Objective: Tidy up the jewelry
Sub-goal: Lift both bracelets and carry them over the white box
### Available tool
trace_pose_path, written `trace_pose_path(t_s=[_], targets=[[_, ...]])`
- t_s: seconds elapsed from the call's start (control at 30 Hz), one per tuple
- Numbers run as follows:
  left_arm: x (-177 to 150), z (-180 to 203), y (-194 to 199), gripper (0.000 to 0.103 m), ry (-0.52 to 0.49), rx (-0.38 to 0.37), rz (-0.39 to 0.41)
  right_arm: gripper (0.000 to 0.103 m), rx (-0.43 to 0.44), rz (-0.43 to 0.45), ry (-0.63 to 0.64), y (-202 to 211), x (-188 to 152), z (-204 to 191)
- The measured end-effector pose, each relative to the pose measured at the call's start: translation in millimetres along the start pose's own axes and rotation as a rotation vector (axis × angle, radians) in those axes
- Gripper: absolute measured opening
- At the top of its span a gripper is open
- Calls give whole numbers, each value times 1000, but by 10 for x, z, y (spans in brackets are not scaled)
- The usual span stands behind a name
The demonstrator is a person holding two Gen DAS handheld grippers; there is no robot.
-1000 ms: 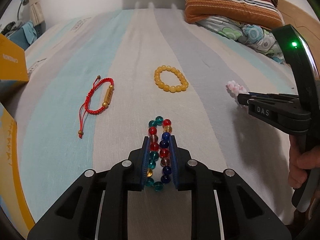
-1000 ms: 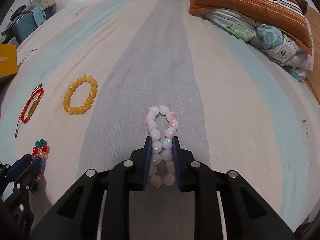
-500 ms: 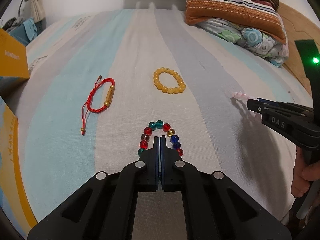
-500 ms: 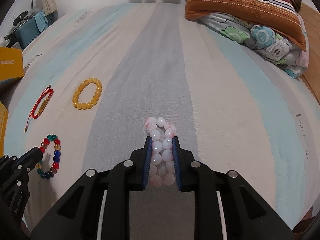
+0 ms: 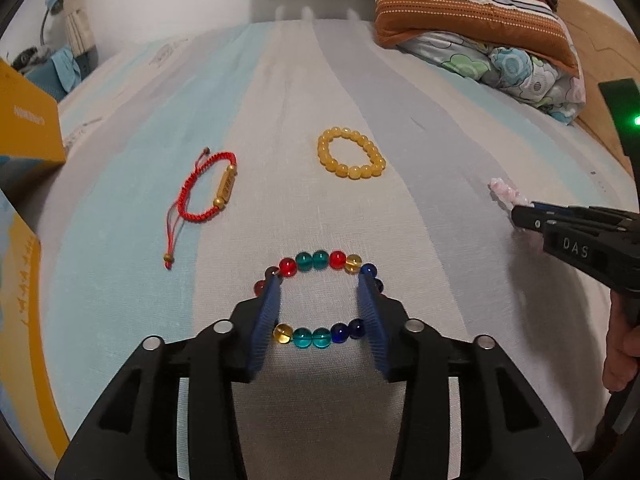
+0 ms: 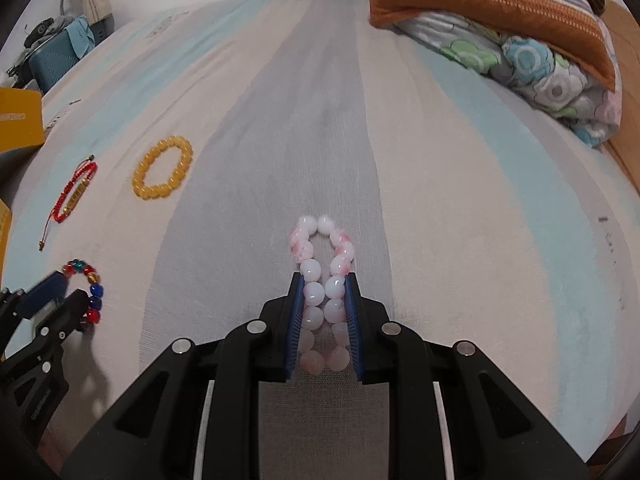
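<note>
In the left wrist view, my left gripper (image 5: 319, 280) is open inside the multicolour bead bracelet (image 5: 320, 261), its fingers spreading the loop wide on the bed. A red cord bracelet (image 5: 208, 186) and a yellow bead bracelet (image 5: 351, 159) lie beyond. My right gripper (image 6: 322, 278) is shut on a pink-white bead bracelet (image 6: 322, 256), squeezed into a narrow loop. The right gripper also shows in the left view (image 5: 516, 216), with the pink beads (image 5: 505, 191) at its tip. The left gripper shows in the right view (image 6: 66, 292).
The striped bedsheet (image 6: 340, 128) spreads all around. A yellow box (image 5: 24, 128) stands at the left edge. Folded quilts and a striped pillow (image 5: 480, 28) are stacked at the back right. A wooden bed frame (image 5: 596, 60) runs along the right.
My left gripper shut, then opened wide inside the multicolour bracelet, stretching it from a narrow loop into a broad ring. The right gripper stays shut on the pink bracelet.
</note>
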State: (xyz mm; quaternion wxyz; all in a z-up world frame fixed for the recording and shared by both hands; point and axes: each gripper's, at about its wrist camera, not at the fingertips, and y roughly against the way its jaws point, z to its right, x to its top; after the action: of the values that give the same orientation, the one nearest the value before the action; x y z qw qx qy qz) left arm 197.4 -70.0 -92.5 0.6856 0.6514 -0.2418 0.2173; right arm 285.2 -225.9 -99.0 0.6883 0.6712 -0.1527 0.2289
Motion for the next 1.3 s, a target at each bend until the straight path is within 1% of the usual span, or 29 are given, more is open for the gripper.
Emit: trace_pose_path(t_s=[0.03, 0.07, 0.13, 0.2, 0.3, 0.33, 0.37, 0.43, 0.47, 0.5, 0.57, 0.63, 0.73, 0.93, 1.13, 1.3], targets=[[4, -10, 18, 45, 6, -7, 6, 19, -1, -1, 4, -11, -15, -4], [12, -24, 45, 52, 14, -10, 18, 19, -2, -1, 8, -17, -25, -8], [14, -40, 92, 59, 14, 16, 44, 19, 2, -2, 7, -28, -34, 3], [19, -45, 100, 59, 1, 24, 57, 19, 3, -4, 4, -36, -30, 8], [-20, -74, -20, 61, -8, 51, 20, 19, 4, -5, 3, -43, -19, 7], [-53, -115, -80, 60, 11, 41, -2, 19, 5, -5, 1, -38, -25, -1], [-65, -136, -81, 57, 17, 36, 2, 19, 5, -5, 2, -34, -25, -3], [-74, -120, -69, 50, 6, 62, 6, 19, 6, -5, 9, -32, -28, -1], [-75, -108, -72, 42, 1, 65, 1, 19, 6, -5, 11, -32, -31, -2], [-75, -94, -73, 37, -5, 68, -3, 19, 6, -7, 11, -36, -30, -2], [-72, -64, -67, 21, -15, 60, -12, 19, 8, -6, 5, -36, -31, -3], [-76, -42, -66, 9, -25, 58, -22, 19, 11, -5, -1, -33, -37, 2], [-89, -11, -61, 9, -35, 71, -24, 19, 17, -2, -11, -27, -40, 21], [-65, -26, 14, 9, 0, 40, -50, 19, 41, 2, -43, 39, -67, 130], [-96, 41, 113, 9, -26, 10, -57, 19, 53, 27, -84, 226, -92, 231], [-93, 31, 245, 9, -20, -16, -53, 19, 55, 40, -66, 402, -112, 197]])
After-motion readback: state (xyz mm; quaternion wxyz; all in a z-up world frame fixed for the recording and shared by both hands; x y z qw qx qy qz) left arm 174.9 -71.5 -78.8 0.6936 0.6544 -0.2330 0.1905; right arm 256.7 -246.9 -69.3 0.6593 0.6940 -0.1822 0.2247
